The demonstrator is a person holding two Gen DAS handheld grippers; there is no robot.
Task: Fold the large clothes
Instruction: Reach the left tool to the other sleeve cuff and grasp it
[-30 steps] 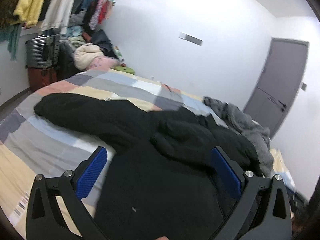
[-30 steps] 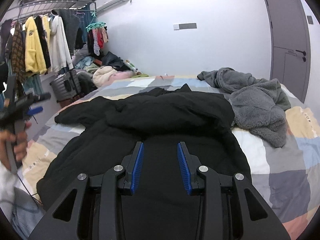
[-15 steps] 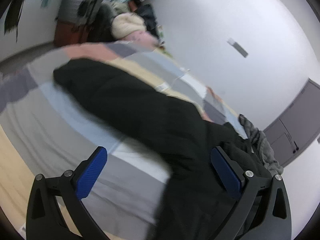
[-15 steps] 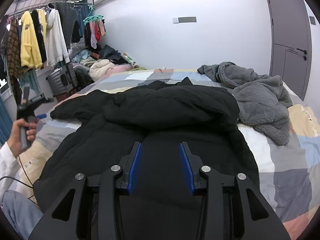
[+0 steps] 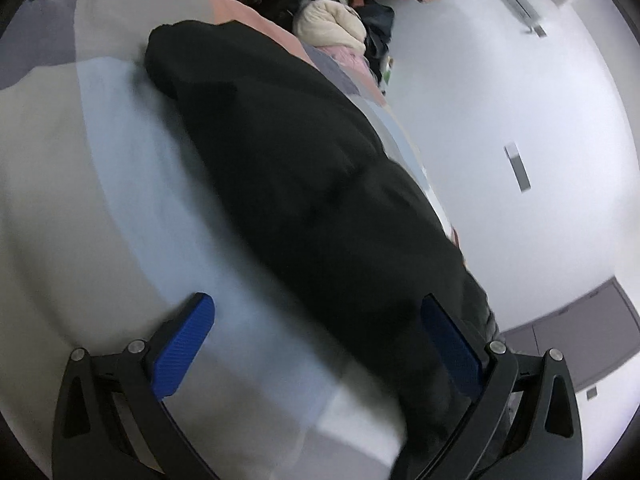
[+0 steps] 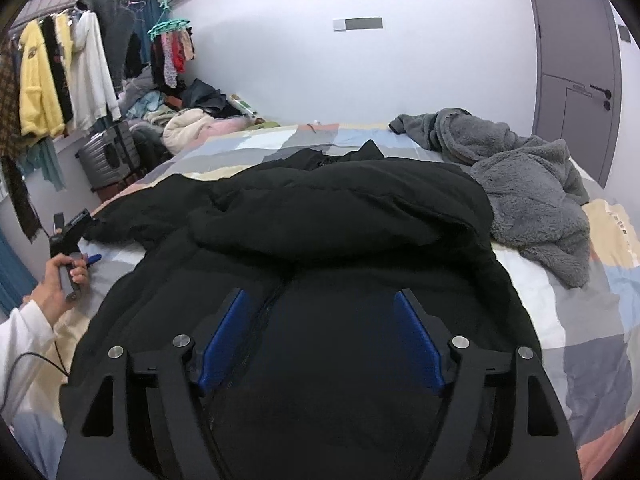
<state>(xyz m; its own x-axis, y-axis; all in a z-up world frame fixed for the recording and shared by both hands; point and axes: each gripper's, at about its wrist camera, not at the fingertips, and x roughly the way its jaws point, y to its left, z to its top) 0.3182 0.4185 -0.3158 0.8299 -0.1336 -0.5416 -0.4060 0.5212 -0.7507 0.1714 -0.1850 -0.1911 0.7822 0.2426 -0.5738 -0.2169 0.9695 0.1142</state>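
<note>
A bed (image 6: pixel 580 320) with a patchwork cover is seen in a white-walled bedroom, and a black padded jacket (image 6: pixel 320 240) is spread across it. The left hand-held gripper (image 5: pixel 316 332) is held wide open over the jacket's sleeve (image 5: pixel 280 140), empty. The right hand-held gripper (image 6: pixel 320 336) is parted over the jacket's body, nothing being gripped. A grey fleece garment (image 6: pixel 528 184) is seen lying beside the jacket.

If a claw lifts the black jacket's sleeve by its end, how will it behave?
The black jacket looks puffy and creased, so its sleeve would probably droop, not stay stiff. Its bulk suggests drag across the patchwork bedspread.
</note>
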